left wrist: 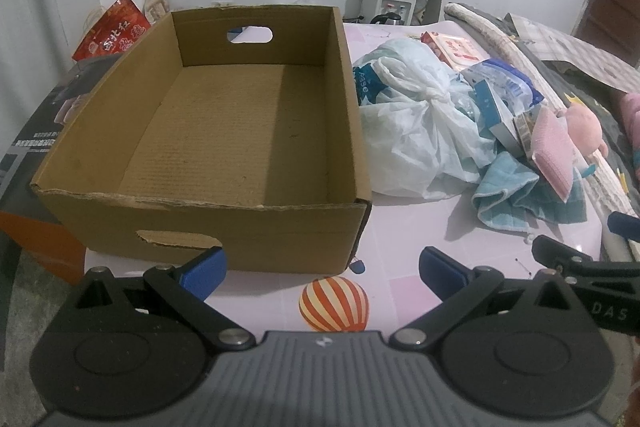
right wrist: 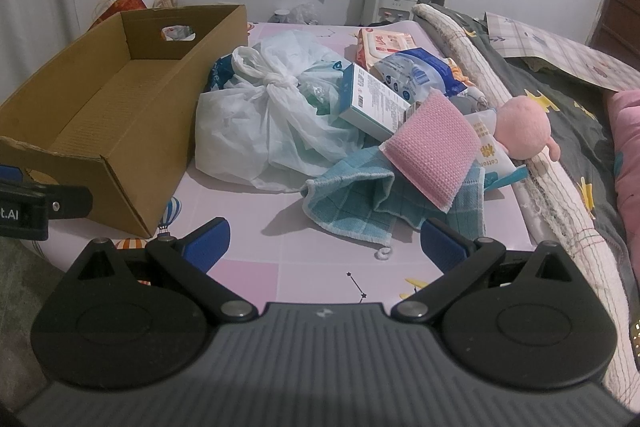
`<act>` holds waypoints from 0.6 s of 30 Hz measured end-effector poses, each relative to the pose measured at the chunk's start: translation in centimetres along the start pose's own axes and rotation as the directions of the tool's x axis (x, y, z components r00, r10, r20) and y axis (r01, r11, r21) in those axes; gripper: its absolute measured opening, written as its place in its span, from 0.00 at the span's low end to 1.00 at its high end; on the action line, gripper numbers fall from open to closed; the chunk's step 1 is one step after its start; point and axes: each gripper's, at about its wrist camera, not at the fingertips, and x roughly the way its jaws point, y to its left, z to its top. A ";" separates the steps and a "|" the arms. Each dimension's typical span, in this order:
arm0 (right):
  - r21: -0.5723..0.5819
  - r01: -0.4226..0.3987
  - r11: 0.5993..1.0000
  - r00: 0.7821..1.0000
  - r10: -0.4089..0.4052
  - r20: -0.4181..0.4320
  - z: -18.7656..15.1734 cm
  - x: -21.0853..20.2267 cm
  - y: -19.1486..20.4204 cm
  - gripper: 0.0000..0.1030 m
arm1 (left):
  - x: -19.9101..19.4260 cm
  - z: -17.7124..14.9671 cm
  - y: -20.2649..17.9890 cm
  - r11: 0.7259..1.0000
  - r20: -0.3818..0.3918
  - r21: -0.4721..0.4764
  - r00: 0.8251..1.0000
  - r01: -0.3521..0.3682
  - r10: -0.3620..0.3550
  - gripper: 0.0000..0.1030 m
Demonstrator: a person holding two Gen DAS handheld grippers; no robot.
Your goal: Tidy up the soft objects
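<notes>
While both my left gripper (left wrist: 322,267) and right gripper (right wrist: 324,243) hover spread and empty, I'd judge the blue towel (right wrist: 360,199) nearest, pinching its free edge so the pink sponge (right wrist: 434,155) slides off, clear of the knotted plastic bag (right wrist: 264,115) beside the empty cardboard box (left wrist: 208,223).

Dim, bluish indoor light with soft shadows. Fisheye bending curves the edges; corners go dark. Focus is fairly sharp.
</notes>
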 end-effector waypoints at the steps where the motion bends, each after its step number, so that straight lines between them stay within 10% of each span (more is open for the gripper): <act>1: 0.001 0.000 1.000 1.000 0.000 0.001 0.0 0.0 0.0 0.99 | 0.0 0.0 0.0 1.000 0.000 0.000 1.000 0.000 0.000 1.00; 18: 0.137 0.098 0.986 0.992 -0.108 0.065 -4.7 0.2 -6.3 0.99 | 0.1 -1.0 -4.9 0.985 0.007 0.149 0.996 0.086 -0.088 1.00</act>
